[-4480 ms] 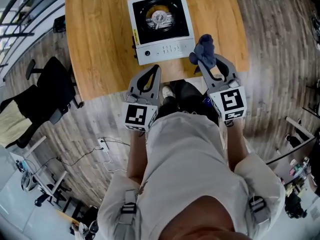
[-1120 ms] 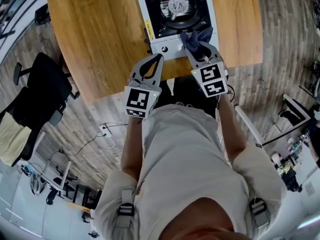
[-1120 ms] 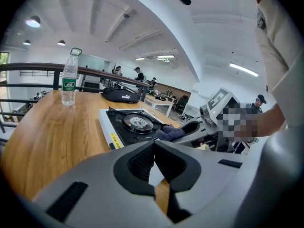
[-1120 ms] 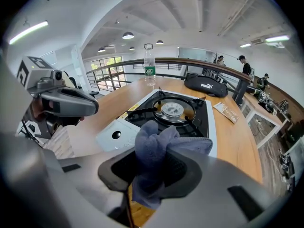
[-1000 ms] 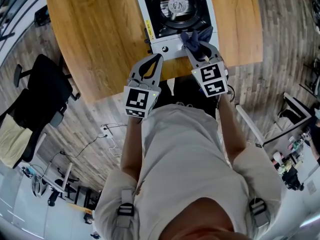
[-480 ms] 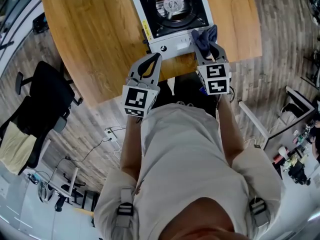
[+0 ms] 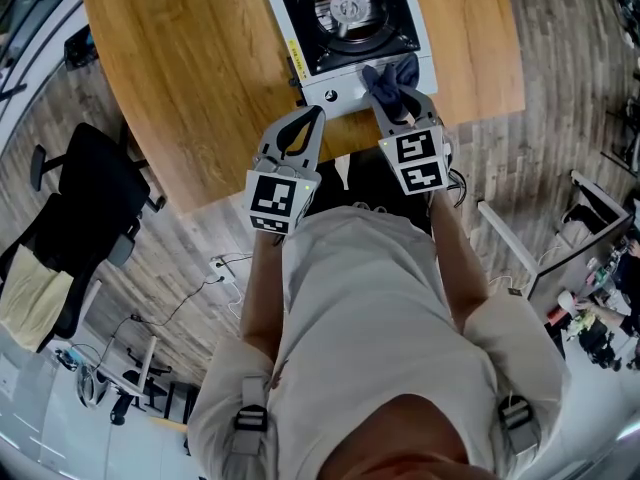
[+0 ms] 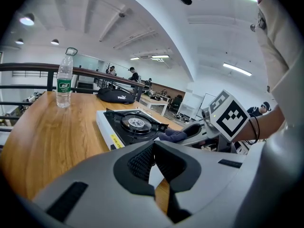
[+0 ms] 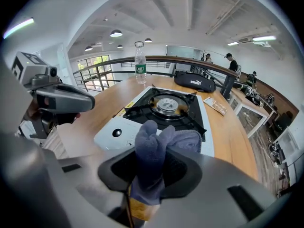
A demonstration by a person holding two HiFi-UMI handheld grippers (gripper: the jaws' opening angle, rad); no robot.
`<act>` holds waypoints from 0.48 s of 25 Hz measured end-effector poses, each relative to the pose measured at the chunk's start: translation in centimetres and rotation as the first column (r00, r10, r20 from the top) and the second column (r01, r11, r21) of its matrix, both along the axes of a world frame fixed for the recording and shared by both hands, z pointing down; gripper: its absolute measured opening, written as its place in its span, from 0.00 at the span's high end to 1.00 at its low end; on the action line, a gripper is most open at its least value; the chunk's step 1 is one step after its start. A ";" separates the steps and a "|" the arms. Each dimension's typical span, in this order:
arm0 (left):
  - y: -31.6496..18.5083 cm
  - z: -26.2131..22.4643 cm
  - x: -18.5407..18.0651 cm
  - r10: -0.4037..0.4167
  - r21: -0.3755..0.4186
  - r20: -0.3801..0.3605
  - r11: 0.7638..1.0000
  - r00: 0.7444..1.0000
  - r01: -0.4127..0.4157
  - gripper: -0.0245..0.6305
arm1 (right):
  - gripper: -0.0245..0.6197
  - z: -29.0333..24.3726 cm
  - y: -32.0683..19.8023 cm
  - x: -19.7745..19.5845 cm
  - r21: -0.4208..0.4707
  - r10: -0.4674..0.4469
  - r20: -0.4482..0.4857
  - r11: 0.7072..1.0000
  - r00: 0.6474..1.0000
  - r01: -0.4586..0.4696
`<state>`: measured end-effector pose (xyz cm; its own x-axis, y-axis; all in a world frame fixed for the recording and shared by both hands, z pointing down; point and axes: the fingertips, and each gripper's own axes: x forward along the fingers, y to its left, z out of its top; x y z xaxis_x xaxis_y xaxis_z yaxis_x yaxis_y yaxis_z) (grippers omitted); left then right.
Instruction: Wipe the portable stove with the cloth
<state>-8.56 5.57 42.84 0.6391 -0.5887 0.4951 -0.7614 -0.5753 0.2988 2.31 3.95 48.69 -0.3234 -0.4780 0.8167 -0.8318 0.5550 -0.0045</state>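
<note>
The portable stove [image 7: 345, 13], white with a black burner top, stands on the wooden table [image 7: 190, 68] near its front edge. My right gripper [image 7: 395, 96] is shut on a bunched blue cloth [image 7: 390, 74], which lies against the stove's white front panel at its right end. In the right gripper view the cloth [image 9: 156, 141] stands up between the jaws in front of the stove [image 9: 166, 106]. My left gripper [image 7: 305, 120] is shut on nothing and hovers over the table's near edge, left of the stove's knob.
A water bottle [image 9: 140, 63] stands on the table beyond the stove, with a black bag [image 9: 194, 82] and a small packet [image 9: 216, 106] further back right. A black office chair [image 7: 90, 188] stands on the floor at the left.
My right gripper slid right along the stove's front panel with the cloth, then came back left. The left gripper has kept still.
</note>
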 end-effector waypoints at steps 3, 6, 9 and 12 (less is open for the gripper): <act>0.0 0.0 -0.7 -0.010 -0.002 -0.003 1.000 1.000 0.010 0.93 | 0.76 0.1 0.4 -1.7 -0.008 -0.025 0.010 1.000 1.000 0.025; 0.1 0.0 -1.5 -0.020 -0.001 -0.005 1.000 1.000 0.020 0.93 | 0.76 0.1 0.8 -3.3 -0.016 -0.054 0.016 0.998 0.998 0.054; 0.2 0.2 -2.2 -0.027 -0.004 -0.006 1.000 1.000 0.026 0.93 | 0.76 0.1 1.0 -4.8 -0.022 -0.086 0.017 0.996 0.996 0.086; 0.4 0.3 -3.0 -0.033 -0.004 -0.009 0.999 0.999 0.033 0.93 | 0.76 0.1 1.4 -6.1 -0.026 -0.114 0.018 0.993 0.993 0.114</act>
<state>-11.52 6.02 43.12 0.6234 -0.6080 0.4916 -0.7775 -0.5486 0.3075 -3.78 5.32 48.79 -0.3878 -0.4149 0.8231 -0.7630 0.6455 -0.0341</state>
